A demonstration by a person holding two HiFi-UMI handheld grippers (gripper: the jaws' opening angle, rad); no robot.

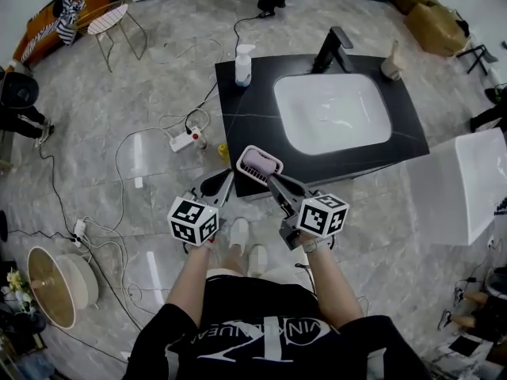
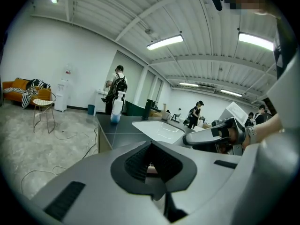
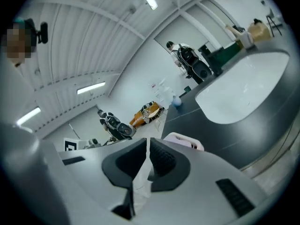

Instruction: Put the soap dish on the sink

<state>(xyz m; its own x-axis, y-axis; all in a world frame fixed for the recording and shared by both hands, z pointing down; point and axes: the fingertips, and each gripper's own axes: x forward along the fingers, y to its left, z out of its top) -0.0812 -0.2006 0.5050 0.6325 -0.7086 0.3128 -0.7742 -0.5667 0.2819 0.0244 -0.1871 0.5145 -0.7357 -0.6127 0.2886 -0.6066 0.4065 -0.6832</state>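
Right hand-held gripper (image 1: 268, 178) grasping soap dish (image 1: 260, 163), left hand-held gripper (image 1: 223, 182) clenched, sink (image 1: 333, 115), marble floor (image 1: 119, 121)

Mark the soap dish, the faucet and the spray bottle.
soap dish (image 1: 259, 163), head view, on its pink inside.
faucet (image 1: 331, 52), head view, on its black upright body.
spray bottle (image 1: 243, 68), head view, on its clear body.

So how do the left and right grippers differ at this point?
The right gripper is shut on the soap dish's rim; the left gripper holds nothing. The right gripper's load overlaps the dark counter's front edge in the head view; the left gripper shows over the floor beside it. Both are shut and point toward the sink.
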